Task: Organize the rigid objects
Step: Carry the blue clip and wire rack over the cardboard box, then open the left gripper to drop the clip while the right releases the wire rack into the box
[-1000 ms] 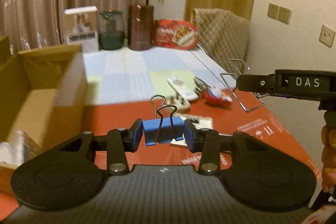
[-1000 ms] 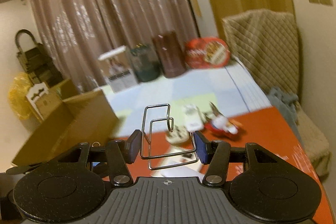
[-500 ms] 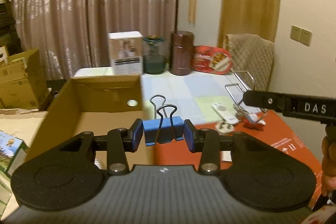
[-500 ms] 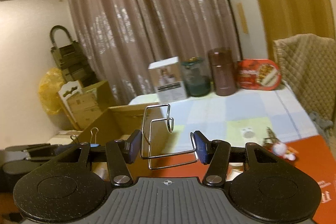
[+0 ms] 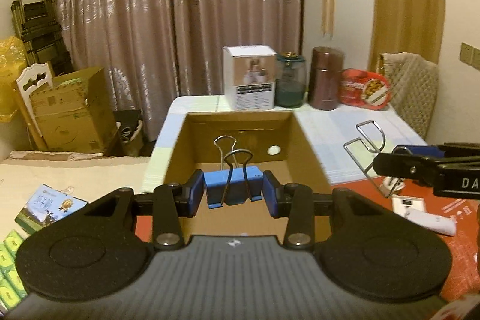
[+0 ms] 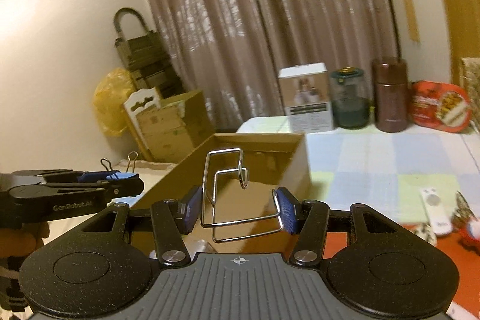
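My left gripper (image 5: 234, 194) is shut on a blue binder clip (image 5: 232, 189) with wire handles up, held over the near edge of an open cardboard box (image 5: 309, 158). My right gripper (image 6: 241, 207) is shut on a bent wire rack (image 6: 228, 194), held above the same box (image 6: 297, 167). The right gripper and its wire rack (image 5: 364, 149) show at the right of the left wrist view. The left gripper with the clip (image 6: 105, 176) shows at the left of the right wrist view.
A white carton (image 5: 250, 77), green jar (image 5: 290, 83), brown canister (image 5: 326, 78) and red tin (image 5: 364, 89) stand at the table's back. A white remote (image 6: 435, 210) and small items lie on the red mat (image 5: 459, 206). Cardboard boxes (image 5: 72, 110) stand left.
Both grippers have swung left, from over the red mat to over the open cardboard box, still holding the clip and the wire rack.
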Demonstrator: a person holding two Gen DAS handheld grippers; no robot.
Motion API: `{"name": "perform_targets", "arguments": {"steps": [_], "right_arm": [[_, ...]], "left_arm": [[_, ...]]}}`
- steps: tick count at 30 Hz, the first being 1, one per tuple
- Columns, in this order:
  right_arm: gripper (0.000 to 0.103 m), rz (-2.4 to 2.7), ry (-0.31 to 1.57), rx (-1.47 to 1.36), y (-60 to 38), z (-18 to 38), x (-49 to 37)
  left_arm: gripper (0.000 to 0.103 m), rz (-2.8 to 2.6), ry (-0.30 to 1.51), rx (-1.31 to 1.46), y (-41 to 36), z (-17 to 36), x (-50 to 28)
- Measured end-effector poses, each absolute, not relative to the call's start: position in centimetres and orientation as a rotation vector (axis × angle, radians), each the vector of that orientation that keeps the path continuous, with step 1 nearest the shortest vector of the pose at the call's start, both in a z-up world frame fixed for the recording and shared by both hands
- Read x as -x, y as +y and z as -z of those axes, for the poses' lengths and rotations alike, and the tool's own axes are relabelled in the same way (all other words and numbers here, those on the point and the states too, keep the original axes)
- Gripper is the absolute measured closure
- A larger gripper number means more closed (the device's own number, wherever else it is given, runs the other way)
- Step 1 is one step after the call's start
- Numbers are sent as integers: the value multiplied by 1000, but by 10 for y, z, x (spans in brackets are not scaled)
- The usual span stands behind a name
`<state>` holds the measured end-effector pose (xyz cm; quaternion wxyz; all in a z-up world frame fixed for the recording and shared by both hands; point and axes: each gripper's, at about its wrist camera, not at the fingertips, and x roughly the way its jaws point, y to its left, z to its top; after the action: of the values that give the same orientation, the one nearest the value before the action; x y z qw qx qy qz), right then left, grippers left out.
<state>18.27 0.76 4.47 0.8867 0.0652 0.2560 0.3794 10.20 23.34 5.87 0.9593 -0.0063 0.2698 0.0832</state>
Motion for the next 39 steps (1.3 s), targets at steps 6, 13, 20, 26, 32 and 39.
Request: {"name": "perform_targets", "arguments": {"steps": [6,13,20,26,32,39], "right_arm": [[53,-846,551,-84,44,-39,-205],[53,-866,579,-44,68,-27,-236],[53,-876,620,-48,81,-14,-255],[53,-872,637,-40,88,-9,-259],[53,-860,646,-46,89,-8,-262],[53,-864,643,-38,92,-8,-260]], "left_arm": [[67,-170,595,20,255,-43,-122],[67,-158,630,9,263,-23,-147],[67,-158,655,-1,271,-8,-166],[67,-162,674,-8,276,1,-177],[66,-154,698,-3,279,11,-183],[60,-174,673,-12,279,9,-175]]}}
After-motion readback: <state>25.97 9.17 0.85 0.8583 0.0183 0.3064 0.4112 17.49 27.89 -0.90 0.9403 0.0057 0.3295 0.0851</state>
